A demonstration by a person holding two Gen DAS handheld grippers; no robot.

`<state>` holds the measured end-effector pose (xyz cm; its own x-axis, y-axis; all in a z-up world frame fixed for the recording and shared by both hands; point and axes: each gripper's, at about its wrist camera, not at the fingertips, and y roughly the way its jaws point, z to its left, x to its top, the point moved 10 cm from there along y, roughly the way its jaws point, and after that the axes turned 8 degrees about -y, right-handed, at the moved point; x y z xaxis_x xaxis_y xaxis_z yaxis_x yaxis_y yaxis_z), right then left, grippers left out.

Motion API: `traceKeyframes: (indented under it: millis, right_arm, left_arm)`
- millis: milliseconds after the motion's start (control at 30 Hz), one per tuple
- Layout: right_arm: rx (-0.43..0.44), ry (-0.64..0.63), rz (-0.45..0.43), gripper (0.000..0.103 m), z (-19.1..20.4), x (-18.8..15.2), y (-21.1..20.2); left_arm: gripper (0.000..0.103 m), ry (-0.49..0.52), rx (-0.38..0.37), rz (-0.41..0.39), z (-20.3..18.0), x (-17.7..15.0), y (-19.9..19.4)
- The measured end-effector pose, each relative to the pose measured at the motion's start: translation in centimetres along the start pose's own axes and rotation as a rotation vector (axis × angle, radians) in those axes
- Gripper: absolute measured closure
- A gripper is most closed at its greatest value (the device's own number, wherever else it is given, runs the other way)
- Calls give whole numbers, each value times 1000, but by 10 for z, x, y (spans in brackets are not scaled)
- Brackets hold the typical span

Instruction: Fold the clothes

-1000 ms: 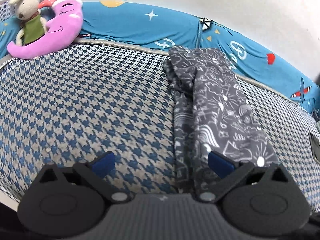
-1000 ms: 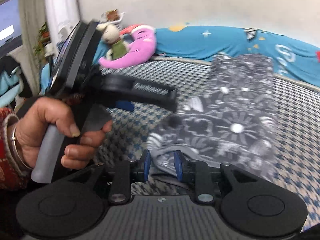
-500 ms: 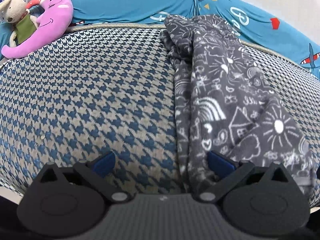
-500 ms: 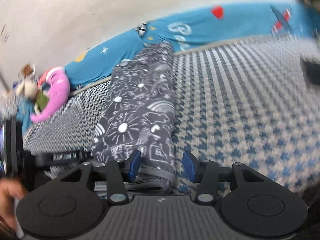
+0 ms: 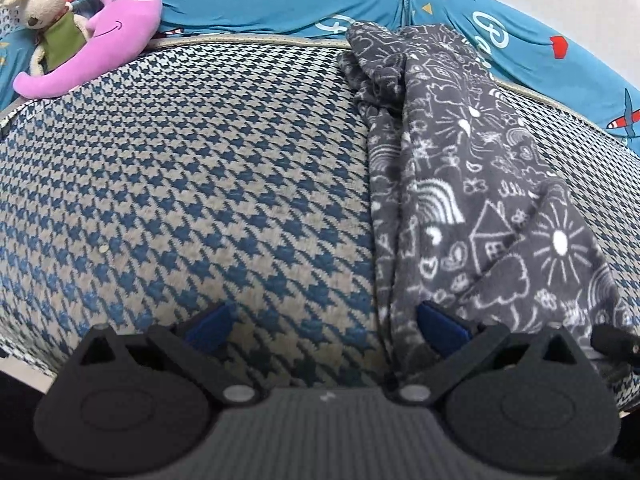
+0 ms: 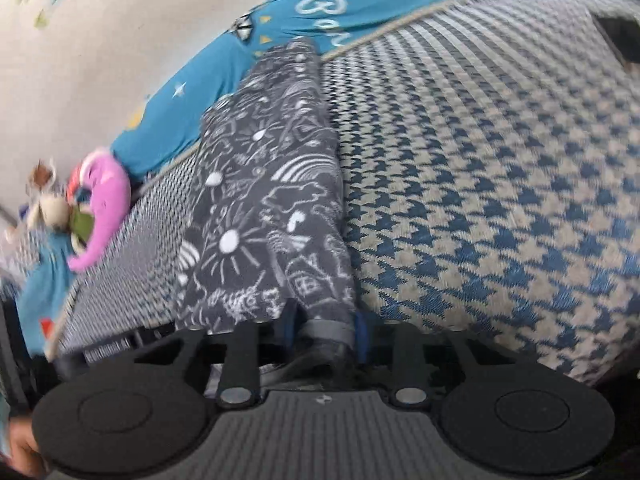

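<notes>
We see a dark grey garment printed with white doodles (suns, rainbows, houses, clouds) lying as a long, narrow strip on a bed covered in blue-and-beige houndstooth fabric. The strip runs from the near edge of the bed away toward the far edge, where its far end bunches up against a teal sheet with stars and lettering.

Our left gripper has its fingers spread wide. Its left blue pad sits over bare houndstooth; its right blue pad lies at the garment's left edge, near the near end. Nothing is held between them.

In the right wrist view, which is somewhat blurred, our right gripper has its fingers drawn in narrowly around the near hem of the garment, with the grey hem band sitting between the blue pads. We take it as gripping the hem, though the contact itself is partly hidden by the cloth.

At the far left corner of the bed rest a pink crescent-shaped plush with a smiling face and, just beside it, a beige stuffed animal in a green top.
</notes>
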<state>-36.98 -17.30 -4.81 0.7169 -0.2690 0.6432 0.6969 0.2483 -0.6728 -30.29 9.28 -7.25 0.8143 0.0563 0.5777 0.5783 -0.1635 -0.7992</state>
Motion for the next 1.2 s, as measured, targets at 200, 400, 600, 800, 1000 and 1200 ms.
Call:
traceKeyframes:
  millis: [200,400,600,800,1000,1200]
  right_arm:
    - [-30,-170,18,83,14,-8,-8]
    - [-67,-241,52,83,12,-14,-15]
    - [-62,-182,61,82,2,-21,-30]
    - [-127,-244,16,82,1,-22,-47]
    - [-90,-262,-87,82,5,-7,-62]
    - [-32,-373,-85,81,31,-10,-55]
  left_arm:
    - [0,6,28,-4,5,0,-4]
    - [0,-25,-4,-35,5,3,-14]
    - [0,-65,-53,-89,-1,14,-21]
    - [0,-59,-66,-99,-11,16,-16]
    - [0,-36,-83,-96,-24,15,-12]
    - [0,-35,-78,-72,-26,11,-7]
